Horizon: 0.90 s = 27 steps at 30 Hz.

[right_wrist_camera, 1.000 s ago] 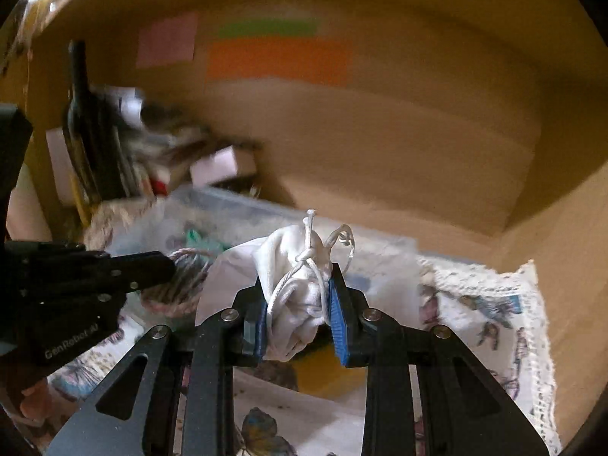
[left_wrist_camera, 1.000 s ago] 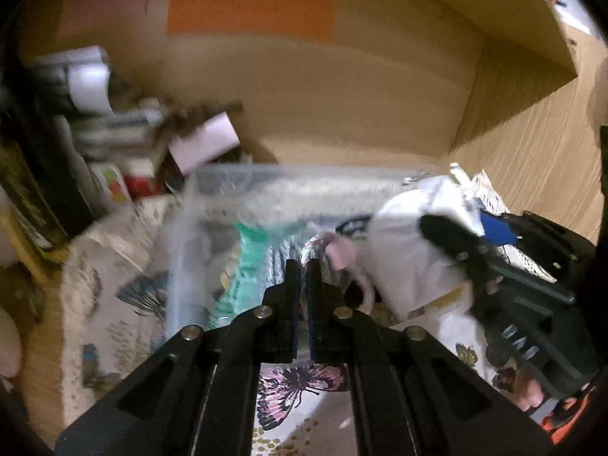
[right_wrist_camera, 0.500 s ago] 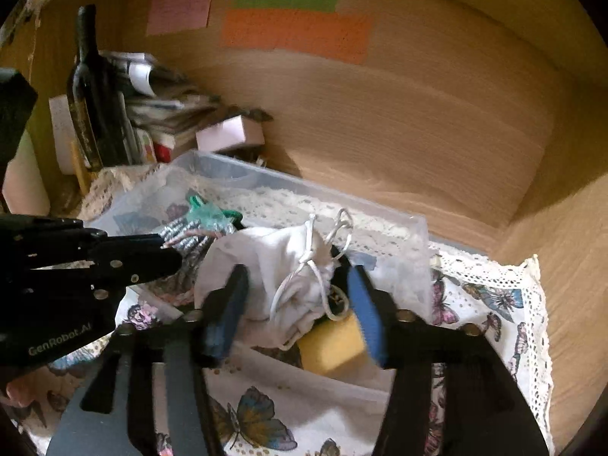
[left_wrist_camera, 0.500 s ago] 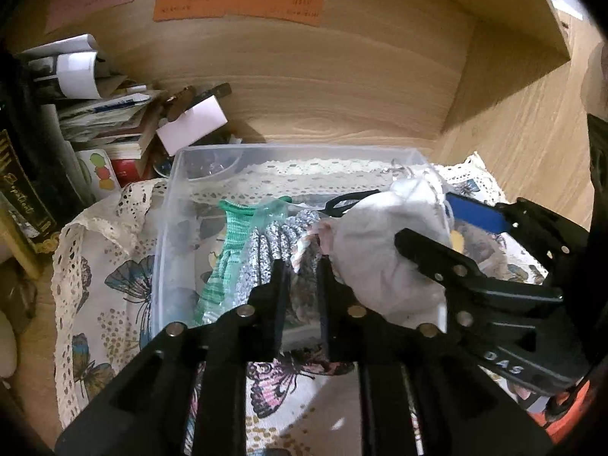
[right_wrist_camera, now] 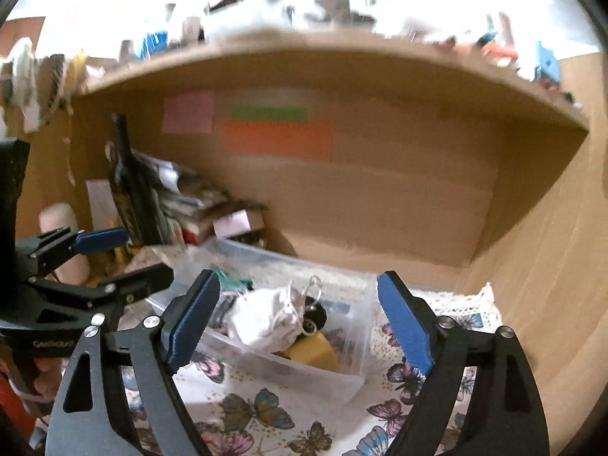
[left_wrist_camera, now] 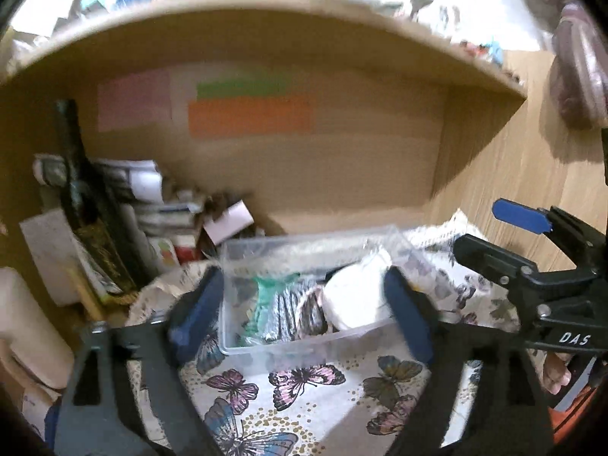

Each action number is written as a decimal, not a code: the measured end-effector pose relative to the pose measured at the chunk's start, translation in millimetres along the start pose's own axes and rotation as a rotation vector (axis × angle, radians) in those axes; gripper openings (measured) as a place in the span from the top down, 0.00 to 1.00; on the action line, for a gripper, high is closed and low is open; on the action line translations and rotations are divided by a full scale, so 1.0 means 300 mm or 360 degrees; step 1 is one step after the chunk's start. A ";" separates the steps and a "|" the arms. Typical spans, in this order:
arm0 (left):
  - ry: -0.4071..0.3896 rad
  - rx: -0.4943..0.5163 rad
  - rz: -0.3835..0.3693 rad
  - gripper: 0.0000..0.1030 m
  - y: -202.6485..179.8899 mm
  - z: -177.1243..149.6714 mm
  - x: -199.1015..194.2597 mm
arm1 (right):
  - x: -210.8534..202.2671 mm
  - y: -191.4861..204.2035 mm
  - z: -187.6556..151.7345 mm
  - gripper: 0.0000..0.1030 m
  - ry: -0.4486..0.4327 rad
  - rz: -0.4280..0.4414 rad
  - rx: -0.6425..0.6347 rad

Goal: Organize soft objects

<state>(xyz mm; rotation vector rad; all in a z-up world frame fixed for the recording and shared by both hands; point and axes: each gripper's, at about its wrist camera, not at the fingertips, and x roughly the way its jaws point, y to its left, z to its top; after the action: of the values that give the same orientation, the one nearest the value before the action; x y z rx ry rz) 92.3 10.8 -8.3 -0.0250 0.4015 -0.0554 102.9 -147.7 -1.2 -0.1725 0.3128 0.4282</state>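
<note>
A clear plastic box (left_wrist_camera: 266,347) (right_wrist_camera: 353,304) stands on a butterfly-print cloth (left_wrist_camera: 304,399) (right_wrist_camera: 266,418). In it lie a white drawstring pouch (left_wrist_camera: 353,300) (right_wrist_camera: 266,319), a green and grey knit bundle (left_wrist_camera: 277,311) and a yellow sponge (right_wrist_camera: 315,349). My left gripper (left_wrist_camera: 300,315) is open and empty, held back above the box's near side. My right gripper (right_wrist_camera: 296,323) is open and empty, also drawn back from the box. The right gripper shows at the right of the left wrist view (left_wrist_camera: 501,235). The left gripper shows at the left of the right wrist view (right_wrist_camera: 125,258).
A dark bottle (left_wrist_camera: 79,197) (right_wrist_camera: 129,190), stacked papers and small boxes (left_wrist_camera: 159,205) crowd the left of the wooden shelf nook. Coloured sticky notes (left_wrist_camera: 247,114) hang on the back wall. A wooden side wall (right_wrist_camera: 551,266) closes the right. A shelf board (right_wrist_camera: 342,57) spans overhead.
My right gripper opened and let the white pouch drop into the box. My left gripper opened too. Both grippers pulled back and up from the box.
</note>
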 end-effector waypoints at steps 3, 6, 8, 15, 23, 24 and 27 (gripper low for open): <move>-0.0089 -0.0006 0.0002 0.03 -0.007 0.010 -0.074 | -0.060 -0.007 0.008 0.13 -0.0062 0.0016 0.0029; -0.0149 0.0004 0.0002 0.01 -0.018 0.017 -0.129 | -0.106 -0.013 0.004 0.05 -0.0113 0.0032 0.0065; -0.0176 0.0011 -0.0002 0.00 -0.027 0.019 -0.163 | -0.129 -0.013 -0.002 0.00 -0.0145 0.0031 0.0088; -0.0237 0.0059 0.0009 0.00 -0.071 0.006 -0.239 | -0.181 -0.011 -0.018 0.00 -0.0175 0.0019 0.0110; -0.0242 0.0069 0.0008 0.00 -0.092 -0.014 -0.254 | -0.200 -0.003 -0.039 0.00 -0.0166 0.0009 0.0114; -0.0241 0.0069 0.0006 0.00 -0.093 -0.015 -0.254 | -0.200 -0.003 -0.040 0.00 -0.0166 0.0009 0.0115; -0.0240 0.0063 0.0003 0.00 -0.093 -0.017 -0.254 | -0.200 -0.007 -0.041 0.00 -0.0167 0.0012 0.0115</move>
<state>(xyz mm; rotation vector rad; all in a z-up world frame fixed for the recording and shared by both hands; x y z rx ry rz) 18.9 -12.7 17.8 0.0105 0.2497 -0.0592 48.7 -175.2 7.5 -0.0781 0.2257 0.4312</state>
